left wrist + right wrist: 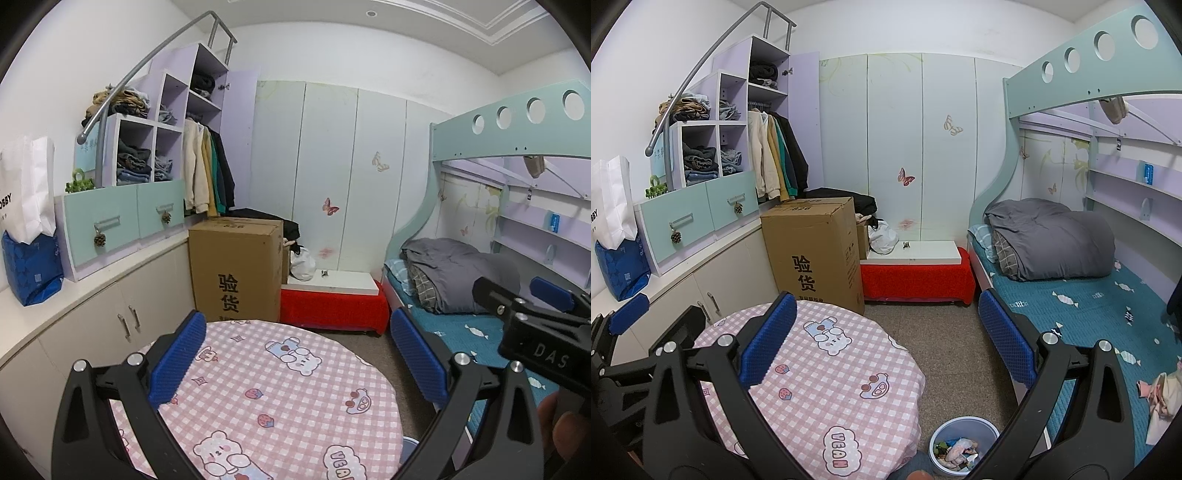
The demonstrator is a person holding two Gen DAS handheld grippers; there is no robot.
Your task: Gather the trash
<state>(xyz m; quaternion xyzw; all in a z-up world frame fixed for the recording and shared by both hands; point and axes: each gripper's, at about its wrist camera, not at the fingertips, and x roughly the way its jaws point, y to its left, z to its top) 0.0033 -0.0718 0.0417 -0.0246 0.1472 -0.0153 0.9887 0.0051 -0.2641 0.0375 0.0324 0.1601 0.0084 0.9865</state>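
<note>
Both grippers are held up over the round surface [827,373] with its pink checked cloth, and both have their fingers spread wide with nothing between them: the left gripper [295,358] and the right gripper [886,339].

The trash that shows lies in the bin [964,446] at the lower middle of the right wrist view, on the floor between the surface and the bed [1089,317]. At the lower right of that view a crumpled pink and cream thing [1161,402] lies on the bed; it may be the next piece, though I cannot tell.

To fetch it well, swing the right gripper rightward, come down from above, and close on a raised fold.

The floor gap by the bin is narrow; the bed edge and the surface rim crowd it.
</note>
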